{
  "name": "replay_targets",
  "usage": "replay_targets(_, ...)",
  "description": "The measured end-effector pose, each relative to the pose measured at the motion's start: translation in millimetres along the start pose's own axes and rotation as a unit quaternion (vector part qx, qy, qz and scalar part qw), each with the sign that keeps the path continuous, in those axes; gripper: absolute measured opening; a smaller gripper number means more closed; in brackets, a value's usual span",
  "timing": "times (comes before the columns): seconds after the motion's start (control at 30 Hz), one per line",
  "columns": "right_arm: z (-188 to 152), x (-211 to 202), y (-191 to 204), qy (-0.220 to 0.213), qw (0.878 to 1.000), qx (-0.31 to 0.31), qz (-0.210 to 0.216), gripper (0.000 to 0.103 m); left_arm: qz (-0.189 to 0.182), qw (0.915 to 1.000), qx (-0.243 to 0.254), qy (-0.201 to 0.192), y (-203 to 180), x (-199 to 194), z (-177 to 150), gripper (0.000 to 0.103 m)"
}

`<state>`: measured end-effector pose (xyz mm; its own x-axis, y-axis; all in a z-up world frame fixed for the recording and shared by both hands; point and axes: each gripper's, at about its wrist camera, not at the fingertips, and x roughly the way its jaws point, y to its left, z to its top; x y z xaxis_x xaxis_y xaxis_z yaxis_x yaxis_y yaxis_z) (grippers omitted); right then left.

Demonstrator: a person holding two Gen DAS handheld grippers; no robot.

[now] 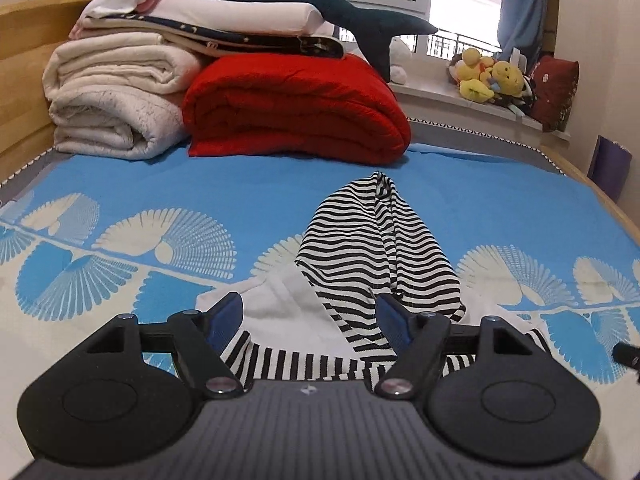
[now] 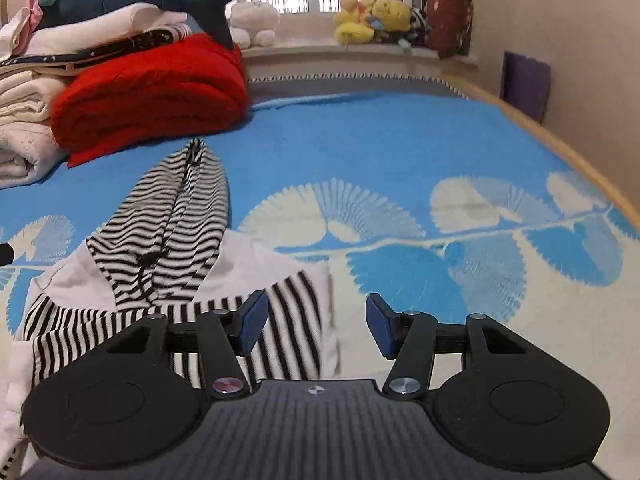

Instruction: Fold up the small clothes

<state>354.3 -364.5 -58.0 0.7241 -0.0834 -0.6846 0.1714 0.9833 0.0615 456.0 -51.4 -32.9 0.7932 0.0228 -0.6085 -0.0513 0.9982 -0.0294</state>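
A small black-and-white striped garment [image 1: 360, 248] with white panels lies rumpled on the blue patterned bedspread [image 1: 240, 184], its hood end pointing toward the folded red blanket [image 1: 296, 108]. The left tool [image 1: 310, 314] hovers released above the garment's near edge, blue pads spread with cloth showing between them but not pinched. The right tool [image 2: 316, 320] is likewise released and empty, its left pad over the garment's striped right corner and its right pad over bare bedspread. Only the right view shows the garment's white right edge and the purple object [image 2: 524, 80] against the wall; the left view shows more of the cream blankets [image 1: 116, 92] and wooden bed frame [image 1: 28, 40].
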Motion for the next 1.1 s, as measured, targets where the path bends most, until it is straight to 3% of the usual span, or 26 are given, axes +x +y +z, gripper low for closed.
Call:
replay_targets(0.37, 12.5, -4.6, -21.9, -0.015, 1.000, 0.011, -0.009, 0.058, 0.021, 0.9997, -0.002, -0.014, -11.9, 6.9, 4.6, 0.060)
replay_targets(0.57, 14.4, -5.1, -27.2, -0.013, 1.000, 0.006, -0.024, 0.058, 0.012, 0.9996, 0.019, -0.016, -19.3, 11.6, 2.9, 0.039)
replay_targets(0.7, 17.1, -7.3, -29.8, -0.011, 1.000, 0.003, -0.025, 0.057, 0.008, 0.9991, 0.035, -0.020, -19.3, 13.3, 3.0, 0.030)
replay_targets(0.73, 18.1, -7.3, -29.9, -0.010, 1.000, 0.001, -0.021, 0.056, 0.006, 0.9991, 0.037, -0.020, -17.2, 13.8, 3.8, 0.030)
replay_targets(0.9, 20.6, -4.9, -35.1, -0.003, 1.000, -0.001, -0.006, 0.029, -0.030, 0.9994, 0.018, 0.006, 4.1, 23.8, 12.0, 0.029)
replay_targets(1.1, 19.8, 4.5, -45.5, 0.015, 1.000, 0.012, -0.012, 0.026, -0.077, 0.9956, 0.049, 0.017, 6.1, 76.9, 43.5, 0.029)
